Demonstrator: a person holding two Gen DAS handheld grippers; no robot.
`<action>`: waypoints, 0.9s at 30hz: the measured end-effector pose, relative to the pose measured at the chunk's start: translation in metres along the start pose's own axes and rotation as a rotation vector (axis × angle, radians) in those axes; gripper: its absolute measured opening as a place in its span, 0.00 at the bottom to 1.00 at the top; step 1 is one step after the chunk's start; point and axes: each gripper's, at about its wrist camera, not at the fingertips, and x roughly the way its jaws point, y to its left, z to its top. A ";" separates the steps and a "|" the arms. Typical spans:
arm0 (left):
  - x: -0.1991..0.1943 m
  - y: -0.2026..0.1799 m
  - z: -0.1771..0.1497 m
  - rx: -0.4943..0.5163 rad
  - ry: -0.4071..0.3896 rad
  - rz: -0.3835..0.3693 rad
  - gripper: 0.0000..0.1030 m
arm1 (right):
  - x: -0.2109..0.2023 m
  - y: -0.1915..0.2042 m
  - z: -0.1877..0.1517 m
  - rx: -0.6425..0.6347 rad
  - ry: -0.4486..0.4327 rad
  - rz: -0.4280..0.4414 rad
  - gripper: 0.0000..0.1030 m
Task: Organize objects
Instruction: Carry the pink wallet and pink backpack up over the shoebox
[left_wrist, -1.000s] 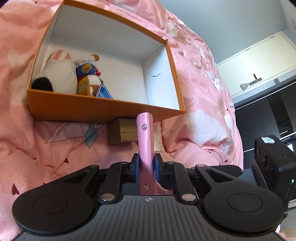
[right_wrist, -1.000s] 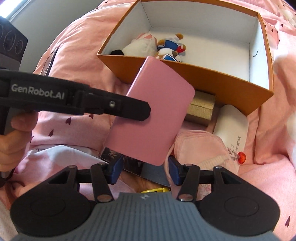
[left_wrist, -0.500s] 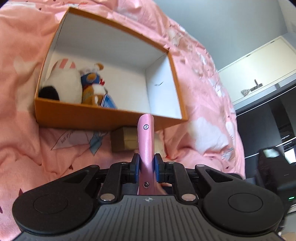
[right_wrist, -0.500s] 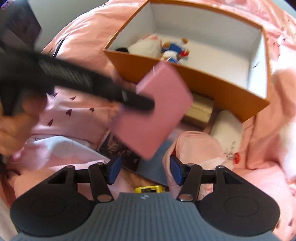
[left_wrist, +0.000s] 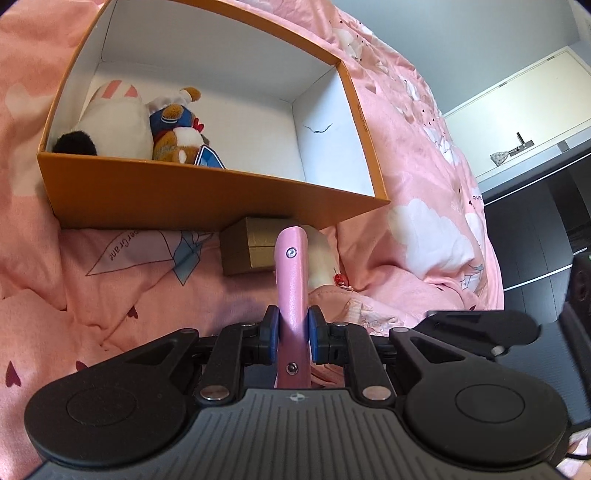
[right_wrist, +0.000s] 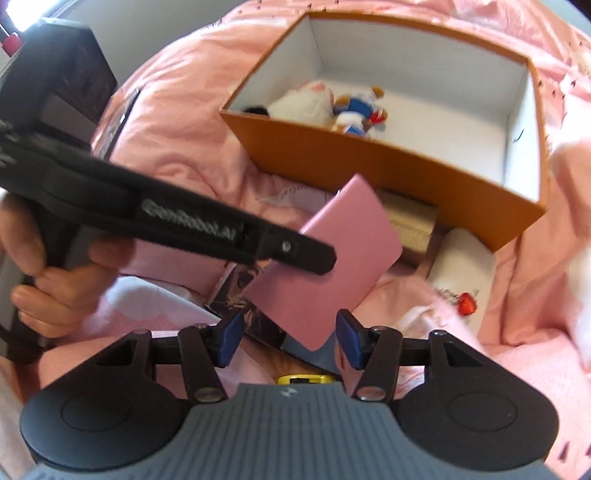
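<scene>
Since the earlier frame, the pink card case (left_wrist: 291, 280) has been carried lower, nearer the orange box (left_wrist: 207, 192). It is clamped edge-on by the left gripper (left_wrist: 291, 334). The right gripper (right_wrist: 290, 338) stands part-open, holding nothing.

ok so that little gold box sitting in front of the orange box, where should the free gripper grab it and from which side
Probably from above, across its two short sides. The gold box lies flat on the bedding, its back tucked against the orange box and a white case close beside it, so a level approach looks blocked. The right gripper is open and empty; the left gripper is shut on the pink case.
</scene>
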 end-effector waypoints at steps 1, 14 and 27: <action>-0.001 0.000 0.000 0.003 -0.003 0.005 0.17 | -0.005 -0.004 0.000 0.006 -0.015 -0.017 0.56; 0.001 -0.002 -0.002 0.031 0.020 0.057 0.17 | 0.011 -0.074 0.016 -0.021 0.191 -0.163 0.56; -0.021 -0.009 0.011 0.051 -0.010 0.006 0.17 | -0.015 -0.074 0.012 0.003 0.144 -0.077 0.17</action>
